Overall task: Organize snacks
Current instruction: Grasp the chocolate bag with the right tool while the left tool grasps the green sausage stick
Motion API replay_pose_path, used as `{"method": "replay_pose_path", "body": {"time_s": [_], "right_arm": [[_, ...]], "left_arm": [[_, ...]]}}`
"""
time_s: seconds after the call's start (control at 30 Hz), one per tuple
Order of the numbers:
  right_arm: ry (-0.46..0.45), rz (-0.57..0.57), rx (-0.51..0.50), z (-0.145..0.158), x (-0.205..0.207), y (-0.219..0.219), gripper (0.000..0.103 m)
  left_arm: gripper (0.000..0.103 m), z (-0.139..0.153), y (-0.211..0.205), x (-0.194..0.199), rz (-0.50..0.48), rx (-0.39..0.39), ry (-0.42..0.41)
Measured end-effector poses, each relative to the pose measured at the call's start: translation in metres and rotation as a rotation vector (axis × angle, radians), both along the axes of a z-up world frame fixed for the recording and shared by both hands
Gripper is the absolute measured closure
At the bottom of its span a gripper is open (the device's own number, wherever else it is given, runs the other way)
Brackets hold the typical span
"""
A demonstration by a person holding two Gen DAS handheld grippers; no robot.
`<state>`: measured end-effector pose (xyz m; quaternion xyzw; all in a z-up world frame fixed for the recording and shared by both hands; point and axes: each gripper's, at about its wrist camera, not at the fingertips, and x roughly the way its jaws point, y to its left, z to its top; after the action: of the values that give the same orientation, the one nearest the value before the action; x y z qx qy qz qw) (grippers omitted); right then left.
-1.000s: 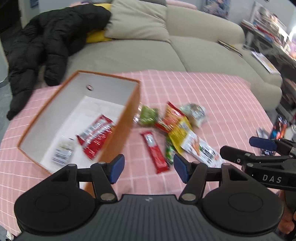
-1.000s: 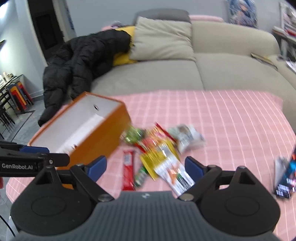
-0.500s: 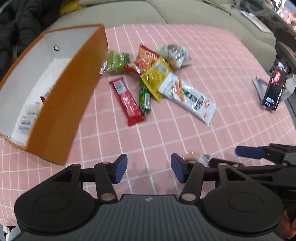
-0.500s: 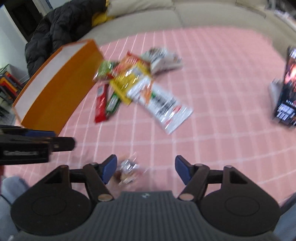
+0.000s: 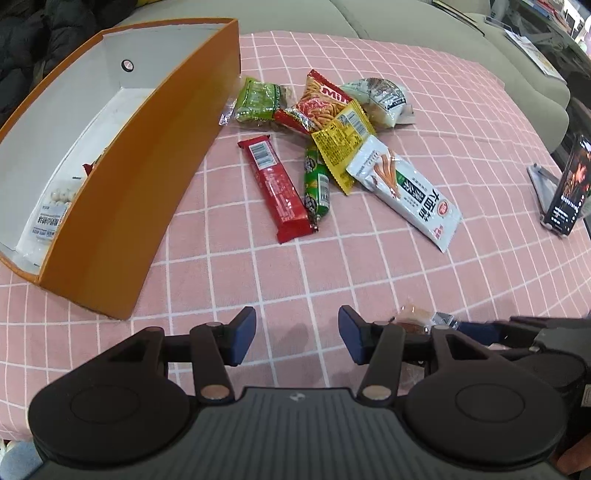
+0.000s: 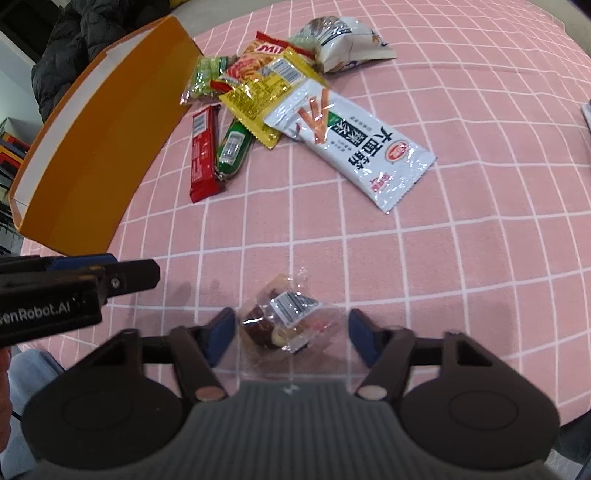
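Tongs first: my right tongs (image 6: 291,334) are closing around a small clear-wrapped snack (image 6: 282,319) near the tabletop's near edge; the wrapper sits between the blue pads but neither pad presses on it yet, nothing held. Left tongs (image 5: 297,334) are also narrowing, jaws fairly wide, only bare cloth between them.

Doing this step well, my call: keep the right tongs low on the cloth so the pads catch the lumpy dark filling, not just the crinkly film, which looks slippery and could squirt out. The left pad looks closer to the packet than the right one, so I'd centre before squeezing. Then it goes to the orange box (image 5: 122,192) toward the left edge, open top, white inside, with a couple of packets already in it. Left tongs should stay out of the right's path; they sit just beside each other.

Other snacks pile just right of the box toward the far edge: red bar (image 5: 275,188), green stick (image 5: 316,182), yellow packet (image 5: 341,142), white-and-green pouch (image 5: 406,192).

Surface: pink checked cloth (image 6: 461,240), soft, slightly rumpled. Room: beige sofa (image 5: 424,26) behind, black jacket (image 6: 77,37) on it, a standing card (image 5: 569,188) by the right edge.
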<state>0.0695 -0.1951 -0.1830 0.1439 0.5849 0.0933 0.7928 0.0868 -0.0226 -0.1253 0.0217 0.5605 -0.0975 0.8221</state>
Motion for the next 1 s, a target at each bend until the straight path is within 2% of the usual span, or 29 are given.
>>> {"method": "replay_pose_path", "body": {"time_s": [0.03, 0.1, 0.27, 0.43, 0.6, 0.7, 0.83, 1.0], "right_arm": [[0.0, -0.002, 0.002, 0.0, 0.001, 0.0, 0.049], [-0.009, 0.009, -0.001, 0.0, 0.001, 0.001, 0.058], [-0.022, 0.036, -0.008, 0.001, 0.003, 0.002, 0.061], [-0.068, 0.04, -0.012, 0.011, 0.009, -0.005, 0.062], [-0.129, 0.016, -0.031, 0.019, 0.029, -0.018, 0.062], [-0.151, 0.008, -0.04, 0.021, 0.044, -0.025, 0.062], [-0.17, 0.01, -0.064, 0.02, 0.06, -0.031, 0.062], [-0.17, 0.011, -0.056, 0.015, 0.07, -0.033, 0.062]], "left_arm": [[0.042, 0.0, 0.0, 0.001, -0.002, 0.0, -0.007], [0.042, -0.001, -0.002, 0.003, -0.009, 0.002, -0.018], [0.043, -0.007, -0.005, 0.013, -0.007, -0.008, -0.023], [0.055, -0.009, -0.008, 0.03, 0.016, -0.023, -0.046], [0.055, -0.008, -0.022, 0.054, -0.037, -0.023, -0.098], [0.055, -0.013, -0.028, 0.071, -0.07, 0.006, -0.113], [0.055, -0.026, -0.033, 0.09, -0.12, 0.02, -0.108], [0.056, -0.041, -0.045, 0.102, -0.178, 0.075, -0.09]]}}
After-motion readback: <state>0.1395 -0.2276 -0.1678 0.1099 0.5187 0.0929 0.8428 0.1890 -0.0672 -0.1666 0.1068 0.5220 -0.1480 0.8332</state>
